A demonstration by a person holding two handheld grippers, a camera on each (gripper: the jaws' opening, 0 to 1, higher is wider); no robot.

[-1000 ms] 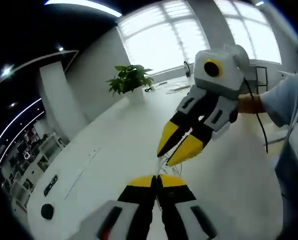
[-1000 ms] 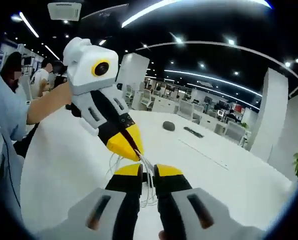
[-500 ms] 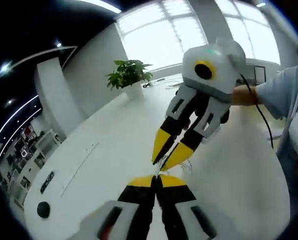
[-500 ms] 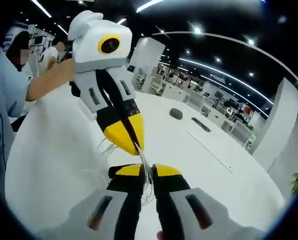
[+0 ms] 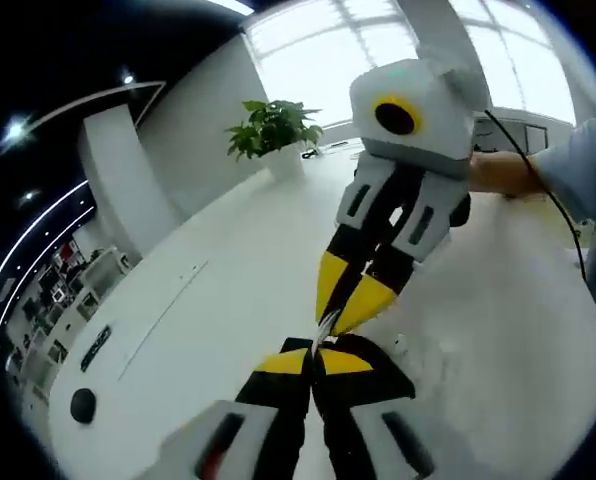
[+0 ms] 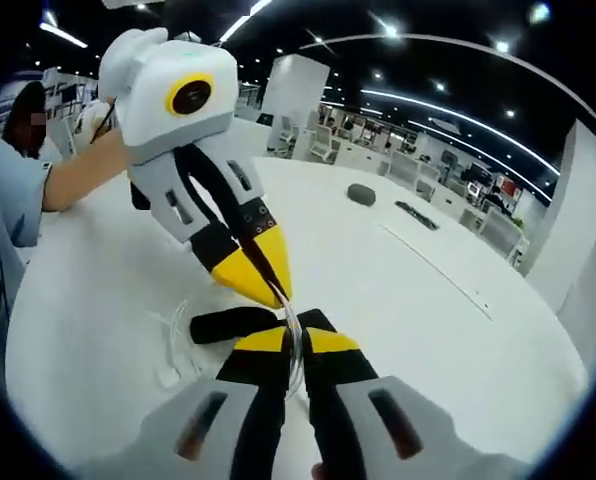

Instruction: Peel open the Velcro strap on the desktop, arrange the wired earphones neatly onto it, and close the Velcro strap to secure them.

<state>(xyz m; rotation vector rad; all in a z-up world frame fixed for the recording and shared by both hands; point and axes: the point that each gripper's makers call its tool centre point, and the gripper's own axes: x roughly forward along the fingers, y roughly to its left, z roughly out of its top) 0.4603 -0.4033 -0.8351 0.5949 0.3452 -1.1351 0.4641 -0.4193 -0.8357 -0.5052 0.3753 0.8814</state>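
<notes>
The thin white earphone cable [image 6: 294, 335] runs between the tips of both grippers, just above the white desk [image 6: 458, 330]. My right gripper [image 6: 293, 341] is shut on the cable. My left gripper [image 6: 265, 287] comes in from the upper left, also shut on it, its tips nearly touching the right's. Below them a black Velcro strap [image 6: 226, 322] lies flat on the desk, with loose cable loops [image 6: 178, 332] and an earbud [image 6: 168, 377] beside it. In the left gripper view my left gripper [image 5: 314, 358] meets the right gripper [image 5: 336, 316] over a short piece of cable [image 5: 324, 328].
A potted plant [image 5: 276, 126] stands at the desk's far end by the windows. A dark round object [image 6: 361, 193] and a flat black device [image 6: 418, 215] lie farther out. A person's hand [image 5: 500, 176] and sleeve [image 6: 13, 195] hold the grippers.
Both grippers have come lower toward the desk and closer together, still holding the cable. The black strap and the cable loops on the desk now show under them.
</notes>
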